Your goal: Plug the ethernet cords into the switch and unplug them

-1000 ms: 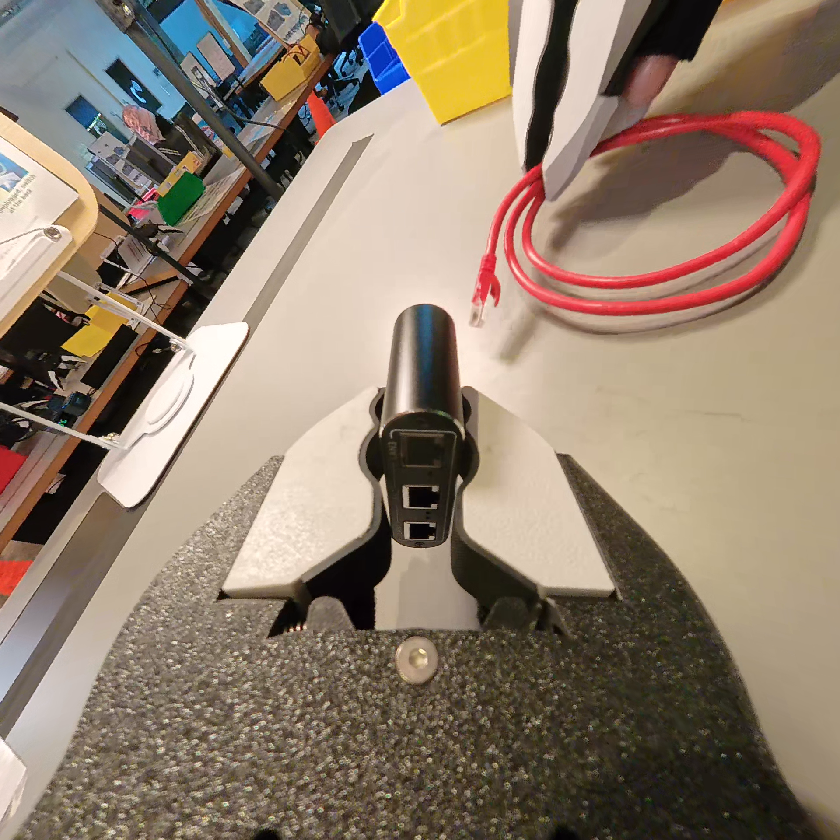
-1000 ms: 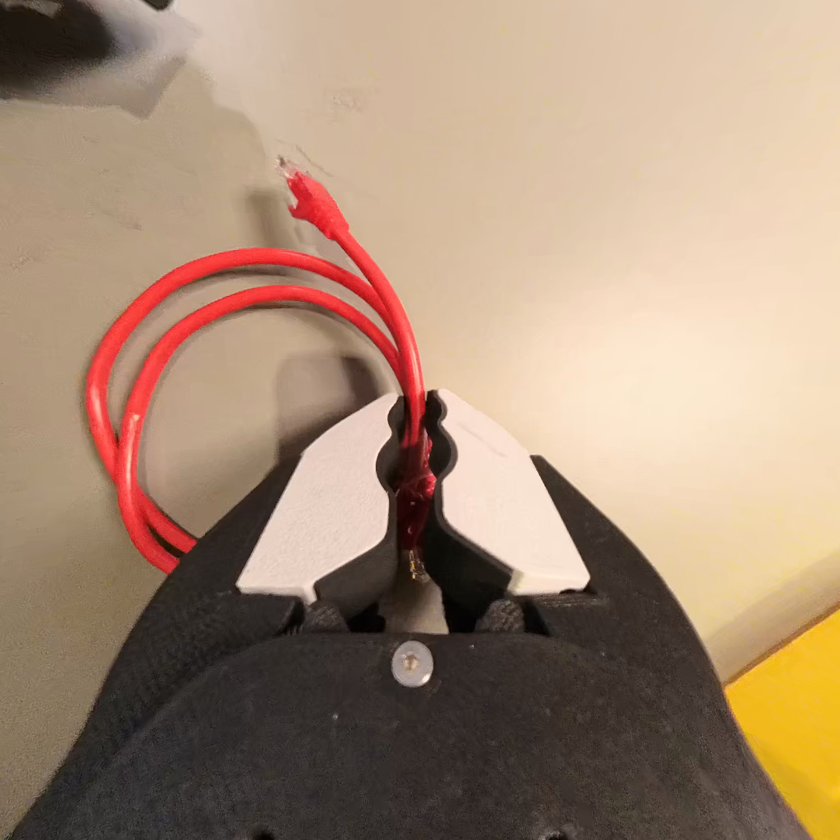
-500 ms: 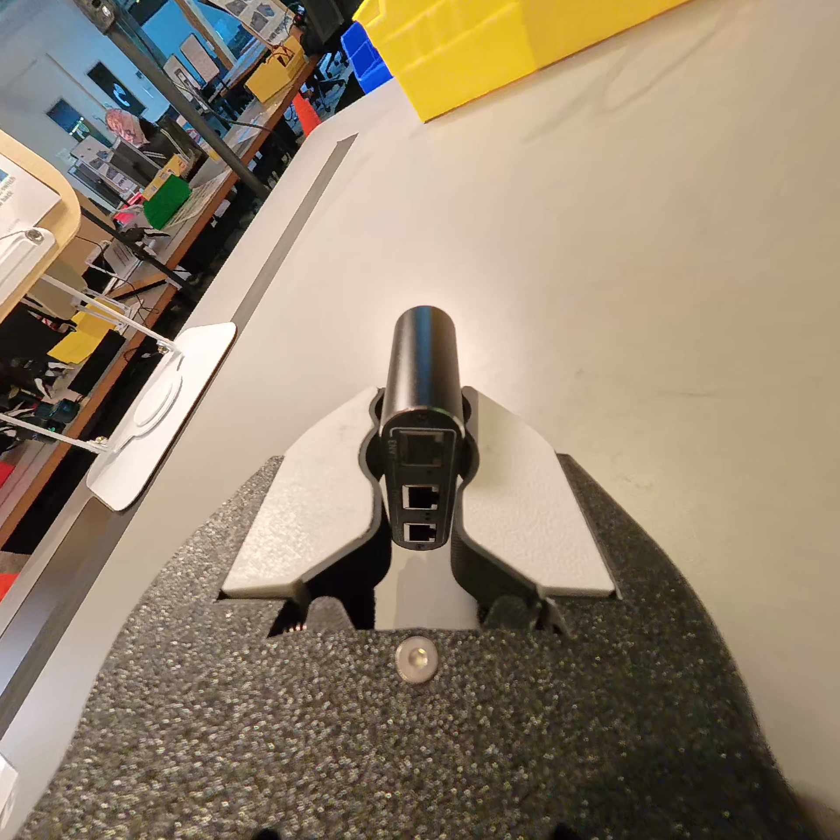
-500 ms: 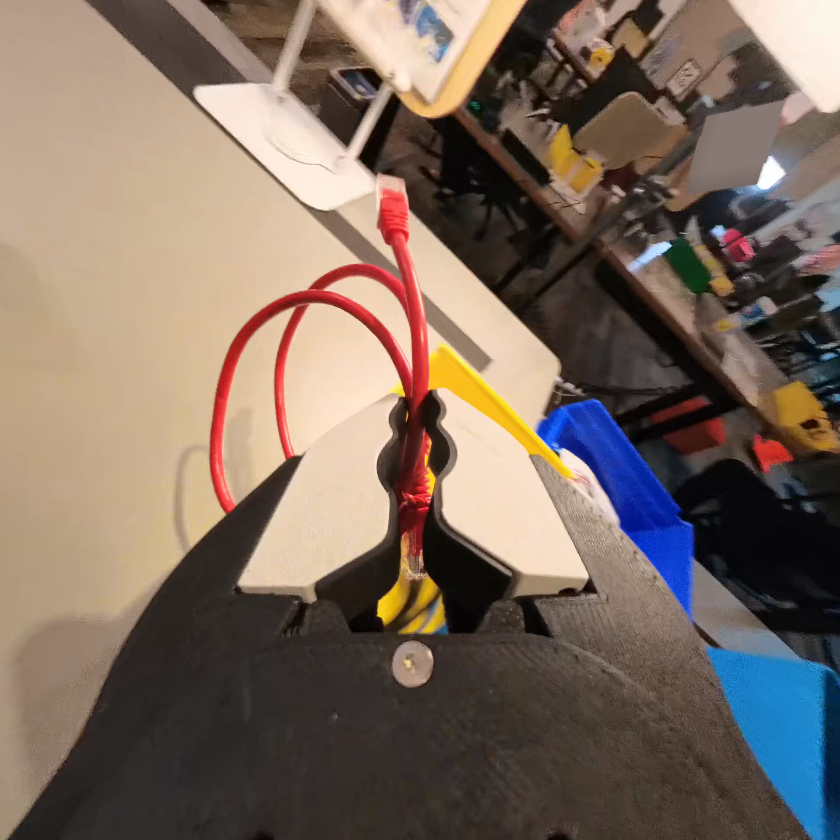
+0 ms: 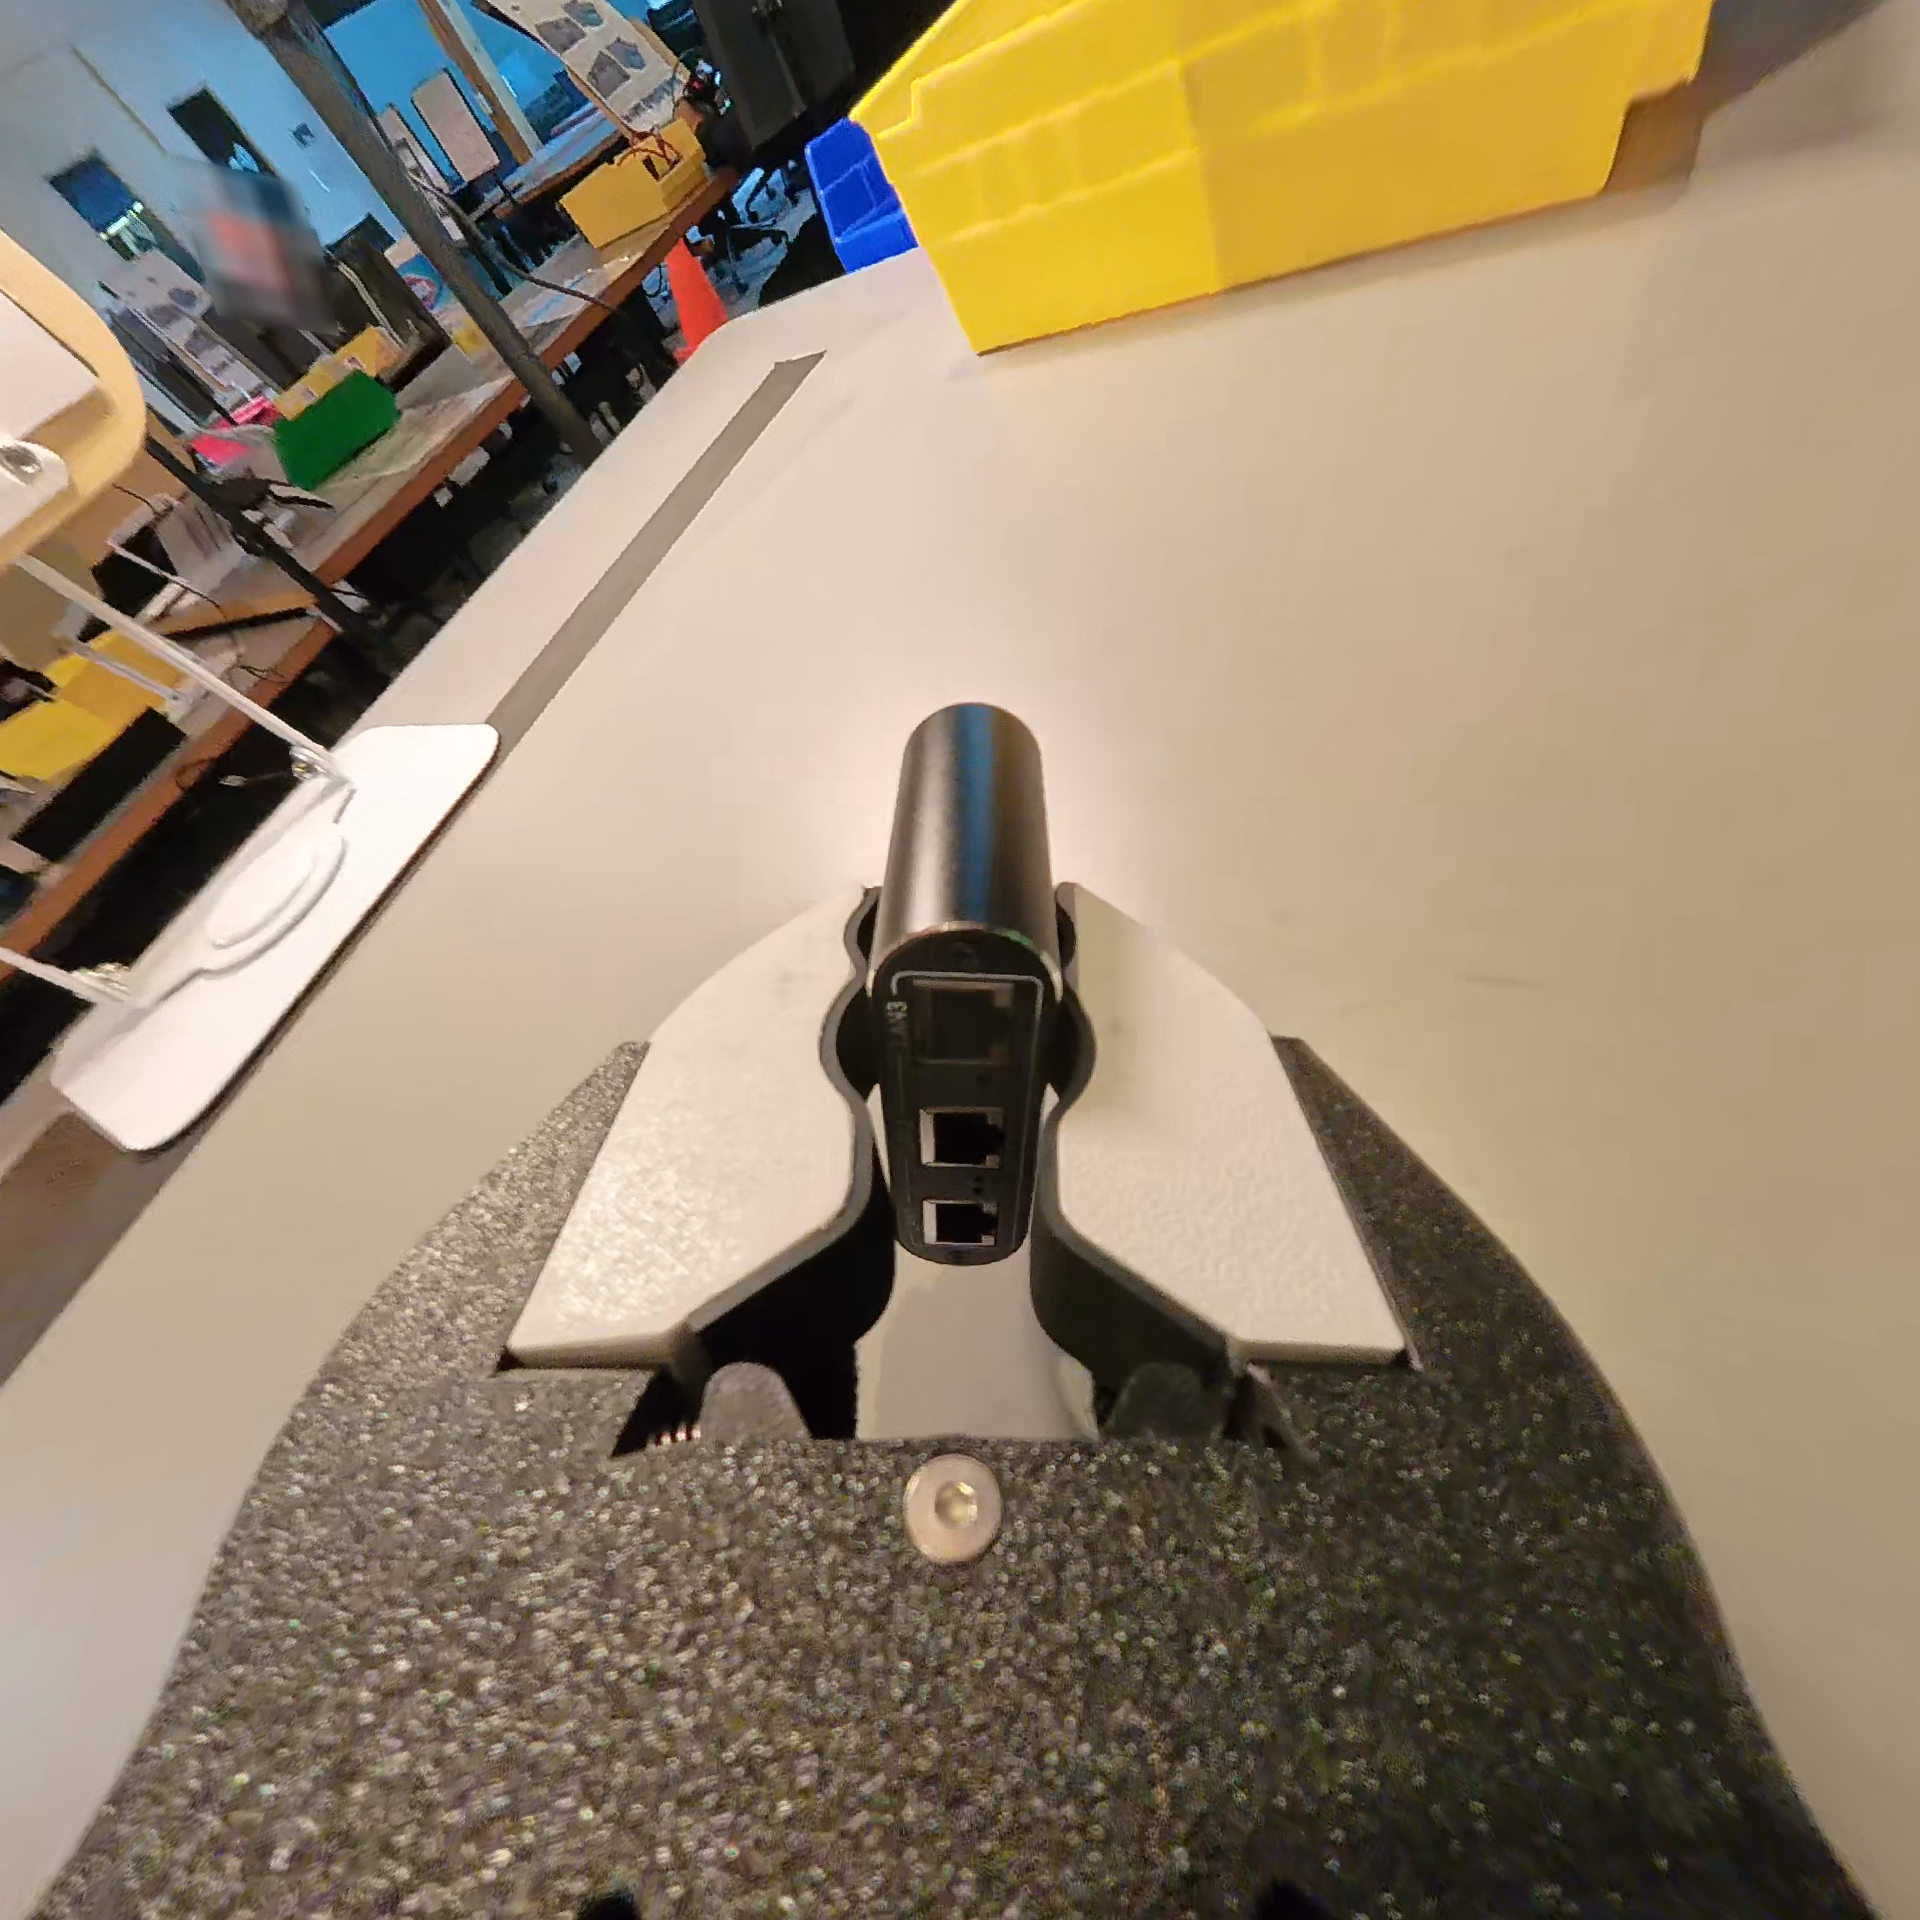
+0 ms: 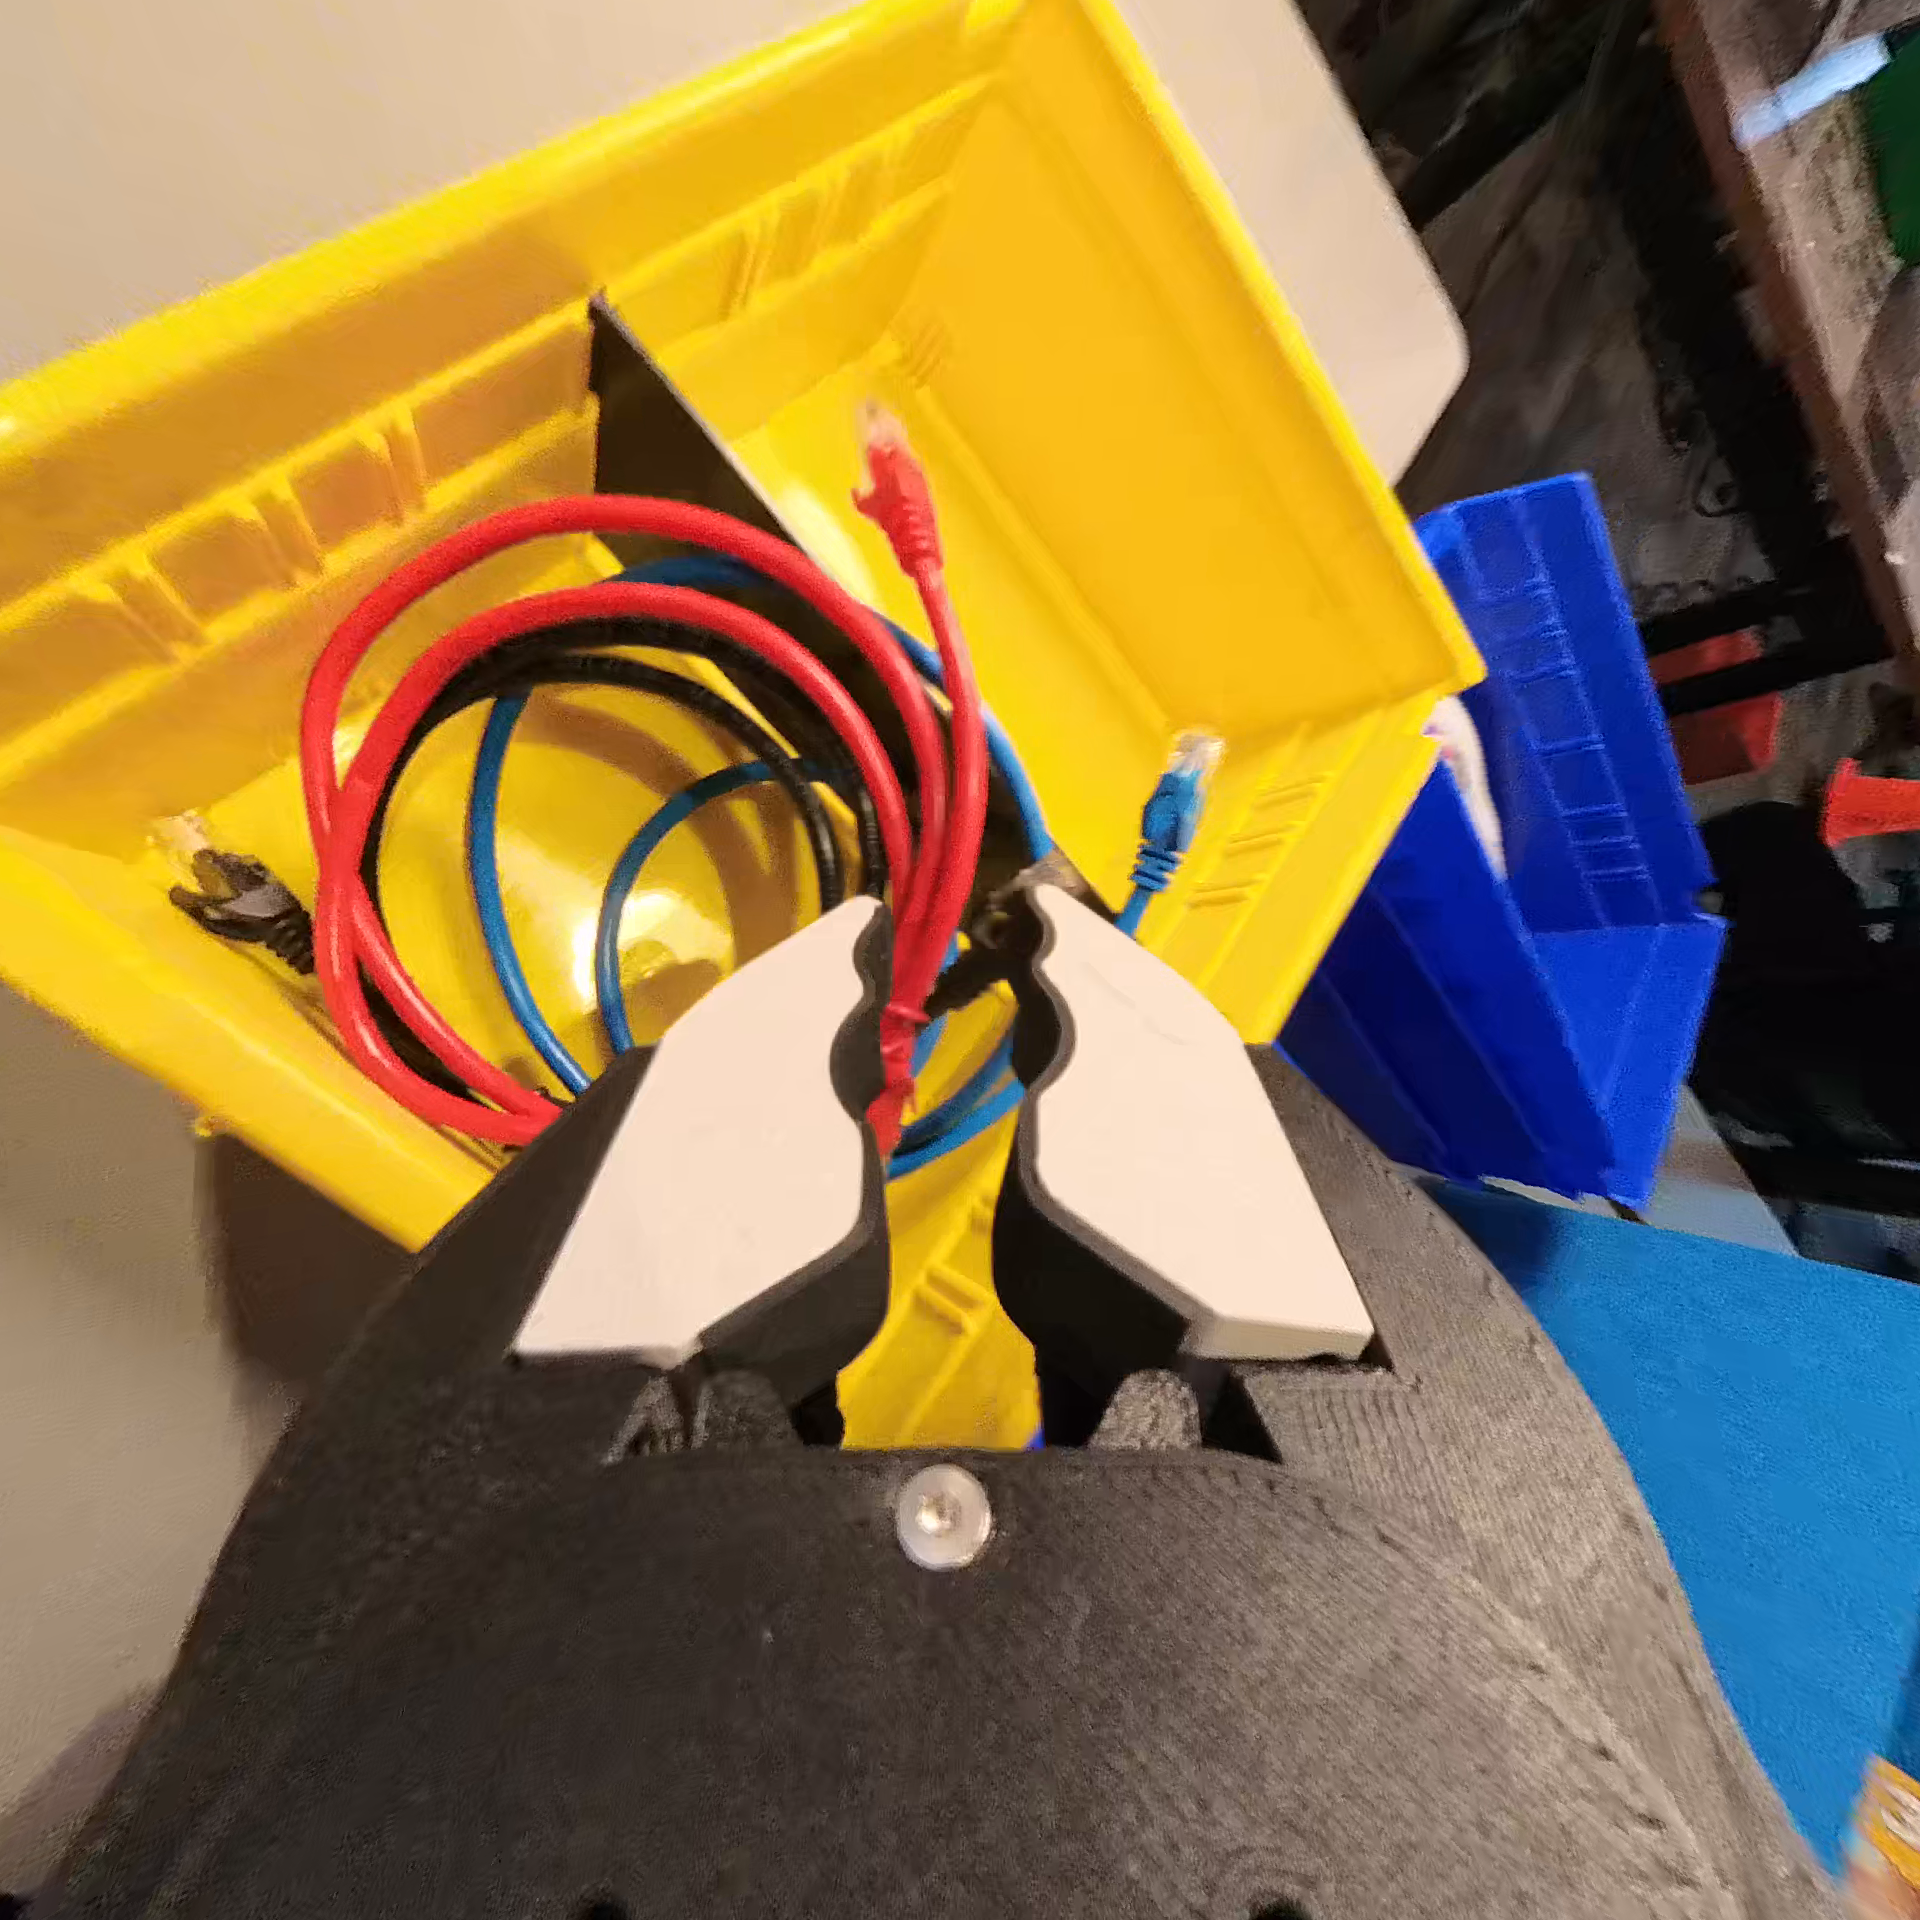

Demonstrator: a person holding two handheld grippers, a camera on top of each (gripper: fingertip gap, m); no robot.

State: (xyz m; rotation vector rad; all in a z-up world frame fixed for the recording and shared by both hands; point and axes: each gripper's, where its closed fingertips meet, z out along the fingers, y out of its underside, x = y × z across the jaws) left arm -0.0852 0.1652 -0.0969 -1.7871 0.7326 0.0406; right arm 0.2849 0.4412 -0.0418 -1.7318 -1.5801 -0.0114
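The left gripper [image 5: 961, 1049] is clamped on the black switch [image 5: 968, 935], its ports facing the camera, above the bare table [image 5: 1403, 727], with a white stand base [image 5: 281, 914] at the left and the yellow bin [image 5: 1195, 177] far right. The right gripper [image 6: 951, 997] has its fingers apart over that bin, the red cord [image 6: 623, 613] hanging between them, perhaps resting against one finger. Loose like that, the cord could catch on the blue cord [image 6: 1169, 821] and black cord [image 6: 239, 904] in the bin, or on the bin's near wall [image 6: 156, 1029].
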